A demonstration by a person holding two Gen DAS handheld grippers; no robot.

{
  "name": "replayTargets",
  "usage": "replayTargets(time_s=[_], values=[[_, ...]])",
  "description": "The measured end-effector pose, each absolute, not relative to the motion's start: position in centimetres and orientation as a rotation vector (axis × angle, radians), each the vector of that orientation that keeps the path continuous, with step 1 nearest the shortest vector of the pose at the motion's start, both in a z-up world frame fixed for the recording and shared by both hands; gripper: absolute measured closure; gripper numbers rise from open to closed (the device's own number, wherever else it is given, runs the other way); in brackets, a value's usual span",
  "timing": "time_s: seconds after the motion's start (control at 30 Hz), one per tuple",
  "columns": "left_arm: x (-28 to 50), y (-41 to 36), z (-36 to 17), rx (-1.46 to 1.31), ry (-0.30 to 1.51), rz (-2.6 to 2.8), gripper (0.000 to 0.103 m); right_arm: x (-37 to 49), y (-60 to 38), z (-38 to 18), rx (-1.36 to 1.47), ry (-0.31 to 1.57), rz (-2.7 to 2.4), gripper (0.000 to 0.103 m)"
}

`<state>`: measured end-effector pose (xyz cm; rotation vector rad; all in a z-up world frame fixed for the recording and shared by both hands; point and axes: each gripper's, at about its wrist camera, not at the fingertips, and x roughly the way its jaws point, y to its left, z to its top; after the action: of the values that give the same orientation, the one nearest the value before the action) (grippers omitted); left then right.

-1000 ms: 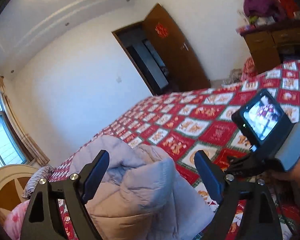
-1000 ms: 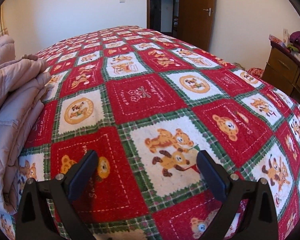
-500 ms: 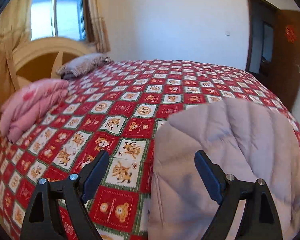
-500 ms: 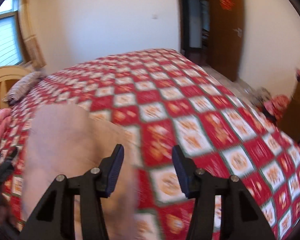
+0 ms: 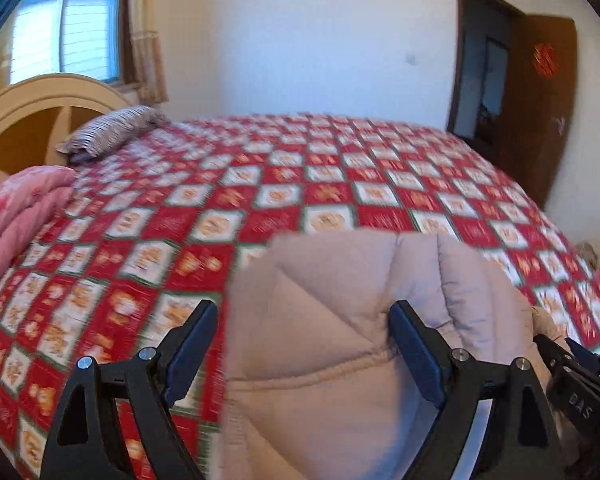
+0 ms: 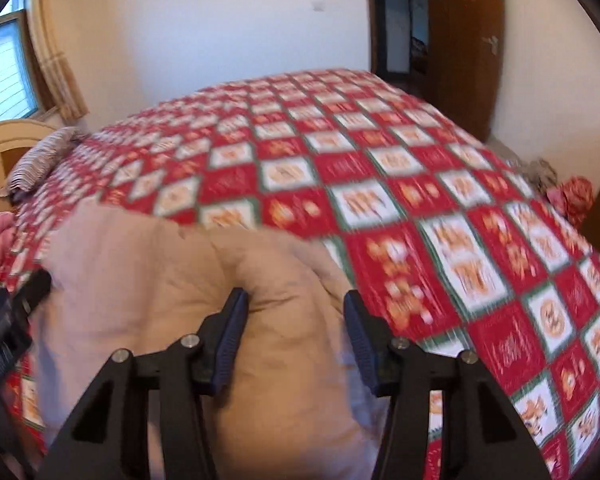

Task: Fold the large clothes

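Note:
A folded beige-pink quilted jacket point(image 5: 360, 320) lies at the near edge of the bed with the red teddy-bear bedspread point(image 5: 300, 184). My left gripper point(image 5: 304, 344) is open, its fingers straddling the jacket's left part; the right finger point(image 5: 412, 344) presses into the fabric. In the right wrist view the jacket point(image 6: 172, 288) fills the lower left. My right gripper point(image 6: 294, 336) is open with its jaws around a puffy fold of the jacket. The right gripper also shows in the left wrist view point(image 5: 572, 372) at the lower right. The left gripper shows in the right wrist view point(image 6: 12, 320) at the left edge.
A pink folded quilt point(image 5: 16, 216) and a striped pillow point(image 5: 108, 132) lie by the wooden headboard point(image 5: 32, 112) at the left. A brown door point(image 5: 540, 100) stands open at the far right. Red items point(image 6: 572, 196) lie on the floor beyond the bed.
Both grippers have swung toward the jacket and come down onto it. The right gripper's jaws, apart over the bedspread before, have narrowed and now sit around a jacket fold.

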<state>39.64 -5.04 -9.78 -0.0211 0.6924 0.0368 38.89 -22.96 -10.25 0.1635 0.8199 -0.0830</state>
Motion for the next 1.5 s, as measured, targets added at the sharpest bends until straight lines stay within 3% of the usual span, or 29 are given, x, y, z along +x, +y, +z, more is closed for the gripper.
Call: replayTargets(time_s=[0.3,1.0,1.5], values=[[39.5,-7.8,-14.0,0.006,0.664,0.079,0.002,37.6,-25.6,-15.0,0.224,0.816,-0.087,0.05],[41.1,-8.2,-17.1,0.016,0.741,0.057,0.001,38.3,-25.4,-17.7,0.189,0.85,-0.122,0.047],[42.0,-8.3,-17.7,0.005,0.77,0.048,0.001,39.5,-25.3,-18.5,0.168,0.904,-0.149,0.039]])
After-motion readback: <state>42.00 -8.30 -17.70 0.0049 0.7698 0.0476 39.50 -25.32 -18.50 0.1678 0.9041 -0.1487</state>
